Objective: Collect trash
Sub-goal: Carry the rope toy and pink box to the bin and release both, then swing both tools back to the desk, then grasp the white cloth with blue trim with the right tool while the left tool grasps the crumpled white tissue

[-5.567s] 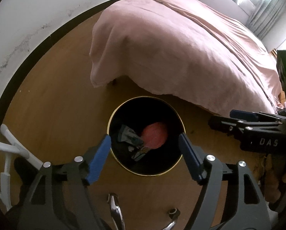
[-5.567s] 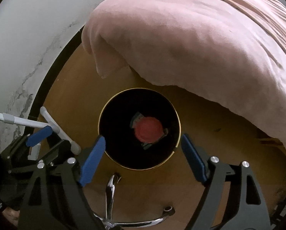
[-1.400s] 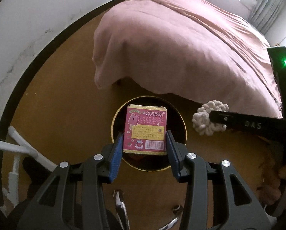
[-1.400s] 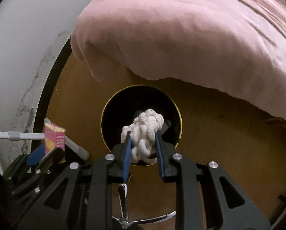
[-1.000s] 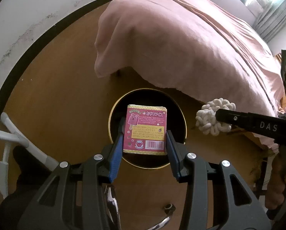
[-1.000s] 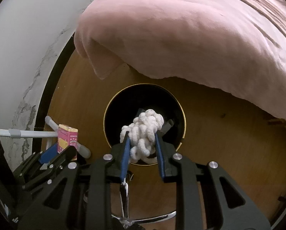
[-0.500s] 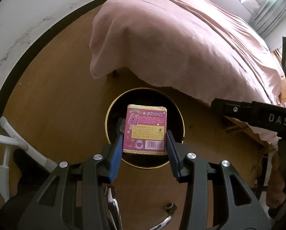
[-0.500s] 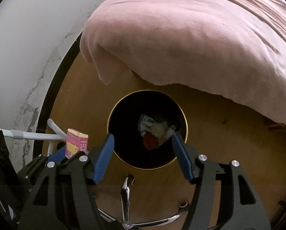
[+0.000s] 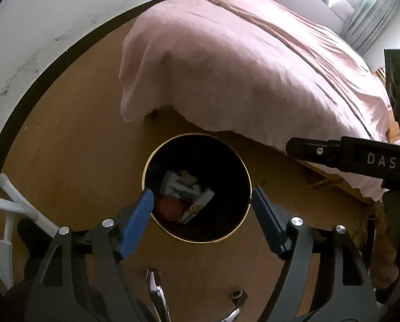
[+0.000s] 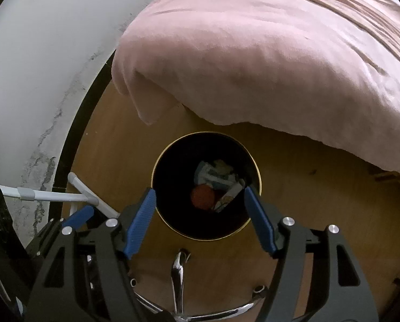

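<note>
Both claws, left claw [image 9: 201, 222] and right claw [image 10: 198, 221], hung above the bin [image 9: 247, 171], jaws opening, nothing between. Pink box [image 9: 198, 209] lay inside the bin, beside red ball [image 10: 202, 197]. Lift clear before leaving.

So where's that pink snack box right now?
The box lies tilted inside the black bin on the floor by the bed, just right of a red ball in both views.
</note>
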